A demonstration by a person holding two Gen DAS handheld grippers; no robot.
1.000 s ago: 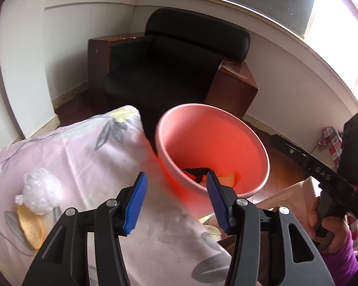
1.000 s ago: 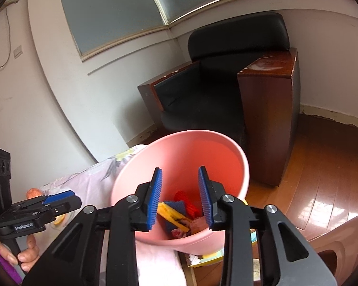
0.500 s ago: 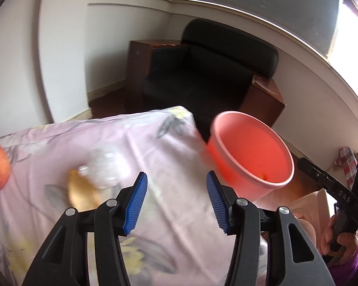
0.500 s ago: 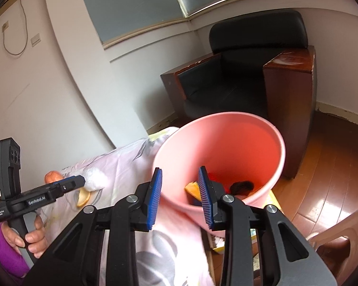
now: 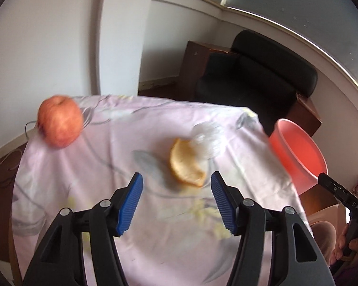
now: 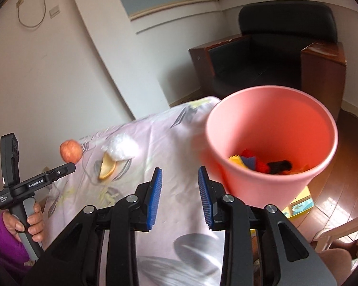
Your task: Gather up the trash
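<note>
A curved yellow-orange fruit peel [image 5: 187, 170] lies mid-cloth, touching a crumpled clear plastic wad [image 5: 208, 140] toward the far right corner; beyond that edge, a pink plastic bin [image 6: 272, 143] holds colourful scraps.

Left tongs [image 5: 176, 200] spread wide above the cloth-covered desk [image 5: 155, 250]

An orange peel [image 5: 186, 168] lies just beyond the blue pads [image 5: 131, 200], touching a crumpled clear plastic wad [image 5: 208, 138]. An apple [image 5: 59, 121] sits far left; a pink bucket [image 5: 298, 152] stands off the desk's right edge.

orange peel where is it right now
In the left wrist view the orange peel lies on the floral cloth just ahead of the open left gripper, touching the crumpled plastic beyond it.
</note>
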